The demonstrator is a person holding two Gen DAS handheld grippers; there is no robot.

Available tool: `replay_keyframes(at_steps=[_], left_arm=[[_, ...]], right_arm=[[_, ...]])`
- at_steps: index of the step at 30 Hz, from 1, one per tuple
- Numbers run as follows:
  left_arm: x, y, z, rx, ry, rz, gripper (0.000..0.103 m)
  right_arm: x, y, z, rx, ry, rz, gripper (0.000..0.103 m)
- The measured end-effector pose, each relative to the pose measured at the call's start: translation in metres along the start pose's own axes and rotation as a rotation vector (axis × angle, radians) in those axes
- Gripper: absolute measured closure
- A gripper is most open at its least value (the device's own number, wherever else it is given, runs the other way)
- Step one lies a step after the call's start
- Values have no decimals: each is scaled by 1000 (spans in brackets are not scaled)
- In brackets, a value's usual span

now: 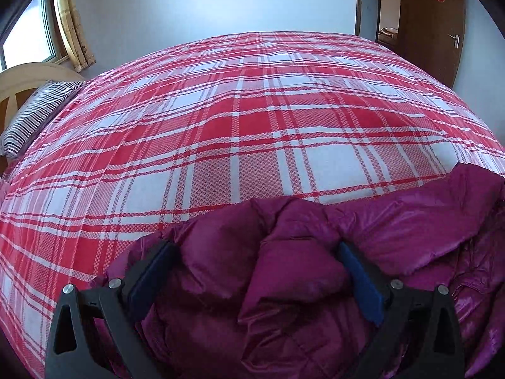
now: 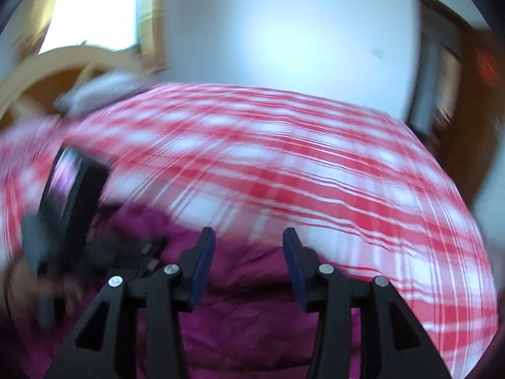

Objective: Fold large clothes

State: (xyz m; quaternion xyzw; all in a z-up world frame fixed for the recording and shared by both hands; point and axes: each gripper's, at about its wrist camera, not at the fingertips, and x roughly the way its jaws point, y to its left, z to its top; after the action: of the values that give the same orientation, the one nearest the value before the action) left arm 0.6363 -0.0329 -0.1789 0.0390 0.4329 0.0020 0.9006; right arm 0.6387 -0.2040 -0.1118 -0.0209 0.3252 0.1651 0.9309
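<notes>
A shiny magenta puffer jacket [image 1: 394, 230] lies bunched at the near edge of the bed. My left gripper [image 1: 255, 252] stands over it with jaws spread wide. A thick fold of the jacket fills the gap between its blue pads [image 1: 359, 278], and the fingers are sunk into the padding. In the blurred right wrist view my right gripper [image 2: 247, 243] hangs above the jacket [image 2: 246, 315] with its jaws apart and nothing between them. The left gripper's black body [image 2: 72, 189] shows at the left of that view, held by a hand [image 2: 41, 287].
A red and white plaid sheet [image 1: 252, 120] covers the wide bed. A striped pillow [image 1: 34, 117] lies by the wooden headboard [image 1: 19, 79] on the left. Behind are a curtained window [image 1: 28, 31], a white wall and a brown door [image 1: 432, 25].
</notes>
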Motion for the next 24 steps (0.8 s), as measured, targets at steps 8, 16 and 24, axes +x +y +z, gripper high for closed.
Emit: replay_keyframes(at_steps=[8, 16, 24], left_arm=[[0, 2, -3, -14, -8, -15, 1], [2, 2, -3, -15, -5, -15, 1], [3, 0, -3, -6, -4, -2, 1]], right_arm=[[53, -9, -34, 13, 159, -59, 61], [60, -12, -46, 20, 188, -52, 61], [66, -10, -48, 5, 196, -64, 60]])
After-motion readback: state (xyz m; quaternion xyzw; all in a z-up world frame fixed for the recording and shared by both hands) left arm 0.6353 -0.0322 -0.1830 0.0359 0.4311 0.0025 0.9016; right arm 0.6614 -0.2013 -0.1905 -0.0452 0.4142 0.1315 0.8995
